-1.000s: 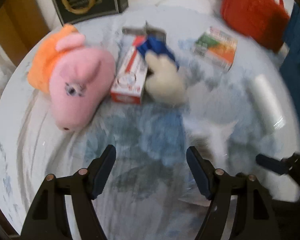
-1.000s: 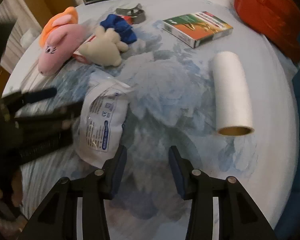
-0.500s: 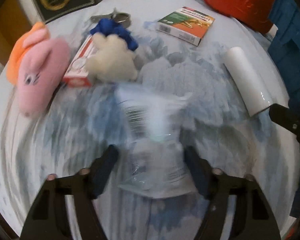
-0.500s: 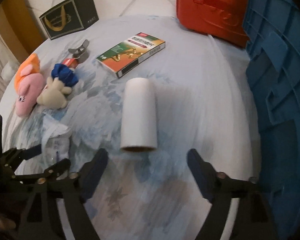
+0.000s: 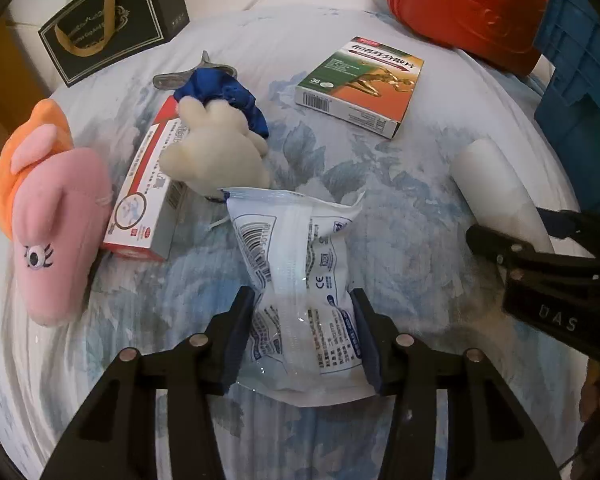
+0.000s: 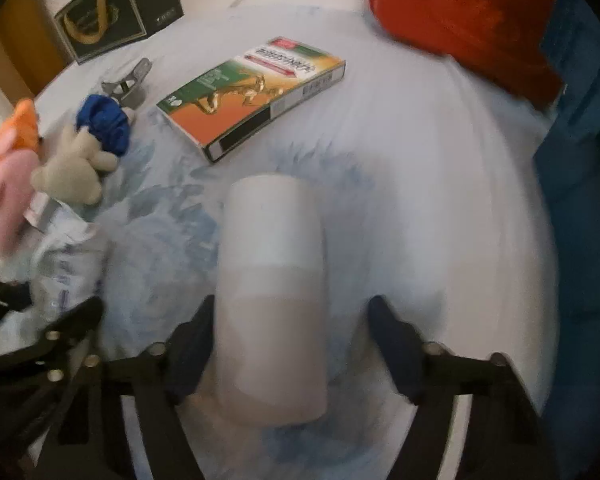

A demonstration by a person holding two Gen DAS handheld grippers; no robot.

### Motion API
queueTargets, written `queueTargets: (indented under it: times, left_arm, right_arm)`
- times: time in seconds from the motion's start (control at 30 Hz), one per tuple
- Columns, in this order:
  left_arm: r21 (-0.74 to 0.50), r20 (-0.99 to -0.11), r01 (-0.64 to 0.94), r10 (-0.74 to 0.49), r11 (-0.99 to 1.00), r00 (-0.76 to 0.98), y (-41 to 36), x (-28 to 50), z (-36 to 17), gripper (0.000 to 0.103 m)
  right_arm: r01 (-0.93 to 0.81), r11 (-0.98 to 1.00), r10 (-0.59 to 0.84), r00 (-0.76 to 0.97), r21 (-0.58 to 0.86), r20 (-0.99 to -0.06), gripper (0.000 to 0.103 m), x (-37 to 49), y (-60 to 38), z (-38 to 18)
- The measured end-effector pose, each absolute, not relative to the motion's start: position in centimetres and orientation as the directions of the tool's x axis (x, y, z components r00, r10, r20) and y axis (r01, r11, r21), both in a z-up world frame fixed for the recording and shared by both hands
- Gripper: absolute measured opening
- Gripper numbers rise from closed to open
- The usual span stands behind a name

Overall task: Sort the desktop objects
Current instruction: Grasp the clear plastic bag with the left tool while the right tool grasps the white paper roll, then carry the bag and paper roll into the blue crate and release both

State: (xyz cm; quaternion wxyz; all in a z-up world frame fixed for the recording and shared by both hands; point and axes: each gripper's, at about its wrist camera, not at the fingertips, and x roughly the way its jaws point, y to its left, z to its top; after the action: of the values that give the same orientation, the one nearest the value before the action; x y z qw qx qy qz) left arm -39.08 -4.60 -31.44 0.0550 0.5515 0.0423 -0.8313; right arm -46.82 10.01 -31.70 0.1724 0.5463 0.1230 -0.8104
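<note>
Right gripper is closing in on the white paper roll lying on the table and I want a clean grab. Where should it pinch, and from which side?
Pinch the white paper roll across its round sides near the close end, coming along its axis as the right gripper does now. The roll lies lengthwise between the open fingers, left finger nearly touching, right finger standing off, so centre first.
</note>
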Motion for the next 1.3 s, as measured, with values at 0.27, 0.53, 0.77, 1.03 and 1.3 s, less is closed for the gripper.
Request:
queueTargets:
  times: [0.27, 0.53, 0.77, 1.03, 1.3]
  left_arm:
    - [-0.013, -0.877, 0.152, -0.061, -0.988, -0.477, -4.7, -36.0, -26.8, 0.047]
    - [-0.01, -0.771, 0.128, -0.074, -0.992, -0.633, -4.5, -30.1, -18.4, 0.047]
    - [-0.015, -0.663, 0.013, 0.0, -1.0, -0.748, -2.5, -25.7, -12.0, 0.047]
    - [-0.026, -0.542, -0.155, 0.144, -0.988, -0.828, 4.6, -21.3, -6.6, 0.047]
    - [-0.008, -0.411, -0.242, 0.224, -0.97, -0.884, 16.0, -18.1, -1.9, 0.047]
  right_arm:
    - [0.42, -0.907, -0.183, -0.384, 0.006, -0.905, 0.045, -43.6, 10.3, -28.3]
    - [0.427, -0.904, -0.241, -0.552, -0.022, -0.798, 0.045, -36.4, 10.8, -18.6]
    - [0.354, -0.934, -0.232, -0.703, -0.047, -0.673, 0.045, -28.9, 12.1, -10.3]
    - [0.219, -0.972, -0.148, -0.843, -0.08, -0.517, 0.045, -20.1, 18.4, -1.6]
    - [0.103, -0.99, -0.057, -0.918, -0.096, -0.392, 0.045, -15.8, 30.0, 2.9]
